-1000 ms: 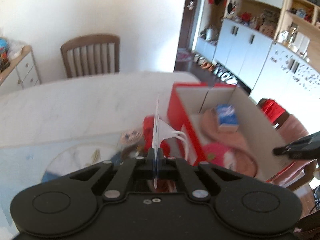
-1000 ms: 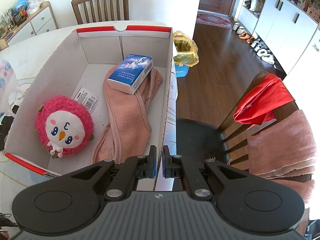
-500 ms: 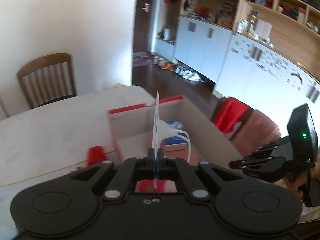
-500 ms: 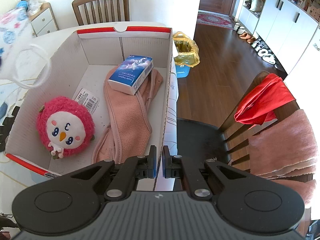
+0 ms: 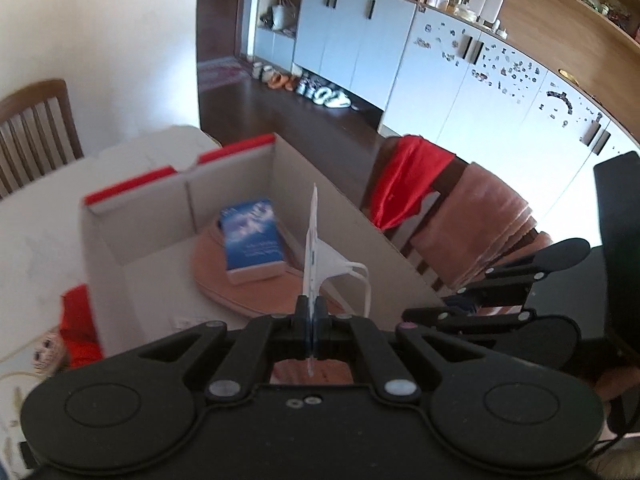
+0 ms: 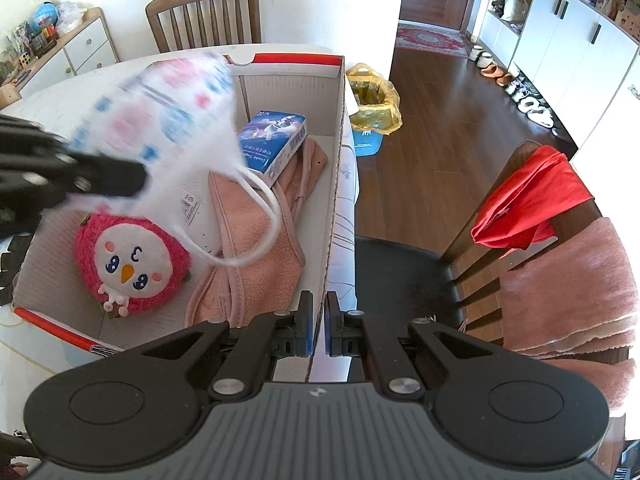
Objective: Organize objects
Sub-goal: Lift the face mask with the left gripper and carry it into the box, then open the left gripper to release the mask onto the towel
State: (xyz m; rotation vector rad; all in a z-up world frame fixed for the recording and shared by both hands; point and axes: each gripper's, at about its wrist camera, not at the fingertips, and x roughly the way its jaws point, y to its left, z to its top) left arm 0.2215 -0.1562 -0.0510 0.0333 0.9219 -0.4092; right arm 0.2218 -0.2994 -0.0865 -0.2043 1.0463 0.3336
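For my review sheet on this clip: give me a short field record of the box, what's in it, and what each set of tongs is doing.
box: open cardboard box on the table, red rim
inside: pink plush toy, pink cloth, blue packet lying on the cloth
left tongs: shut on a face mask, held above the box
right tongs: shut on the box's near wall

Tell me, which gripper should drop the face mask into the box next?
The left gripper, I think. Its jaws already pinch the face mask, hanging over the box. The right gripper is clamped on the box's wall, steadying it.
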